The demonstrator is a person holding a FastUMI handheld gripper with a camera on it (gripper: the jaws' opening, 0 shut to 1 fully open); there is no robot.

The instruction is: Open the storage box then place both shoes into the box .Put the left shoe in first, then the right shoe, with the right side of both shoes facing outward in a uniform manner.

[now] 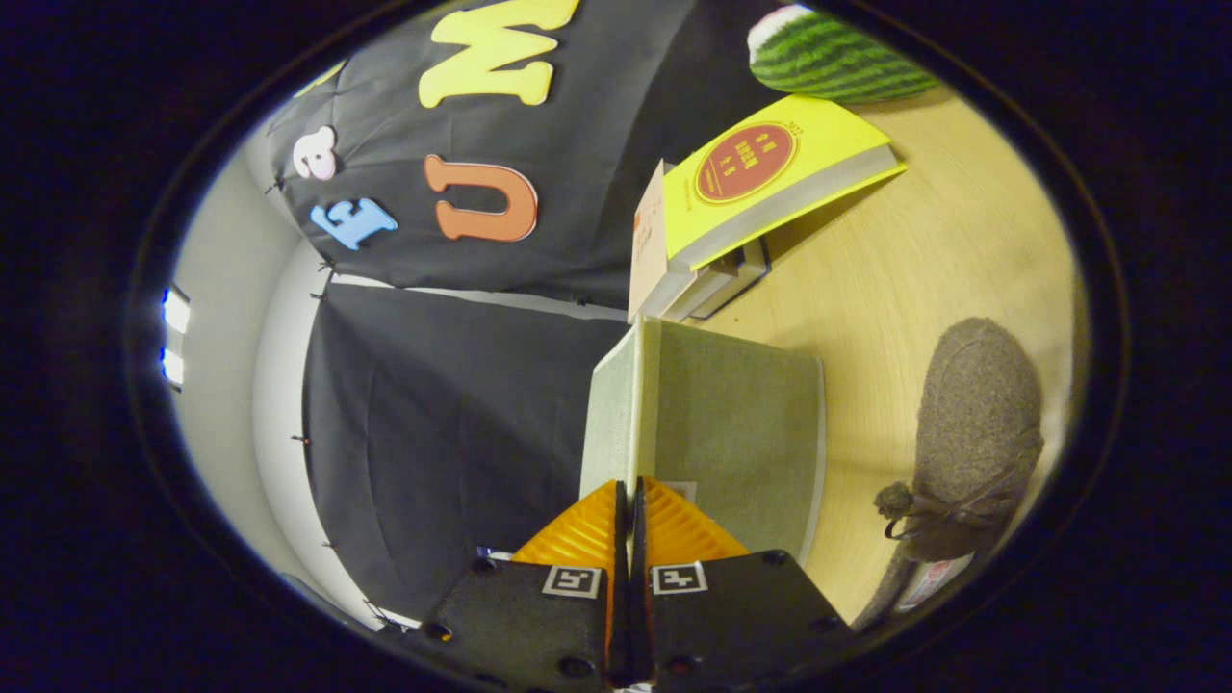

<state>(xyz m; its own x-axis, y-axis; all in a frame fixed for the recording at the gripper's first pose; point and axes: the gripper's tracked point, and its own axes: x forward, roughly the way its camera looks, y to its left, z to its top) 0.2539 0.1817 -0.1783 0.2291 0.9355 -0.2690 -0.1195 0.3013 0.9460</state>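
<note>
We see the gripper (628,500) with its two fingers drawn nearly together, pinching the thin edge of the box lid (640,404) between them. The view is rolled sideways, so the wooden table (914,260) runs up one side. The lid stands up on edge ahead of the fingers, one pale green face (736,423) of the box turned to us. Just beside the box, on the table, lies a grey felt shoe (972,433) with a small pompom and lace at its near end. Beyond the box sits a stack of books (712,279), a yellow book (770,173) on top and tilted. Farther still, a watermelon-striped toy (833,63) rests near the booth's black cloth wall (452,414).
</note>
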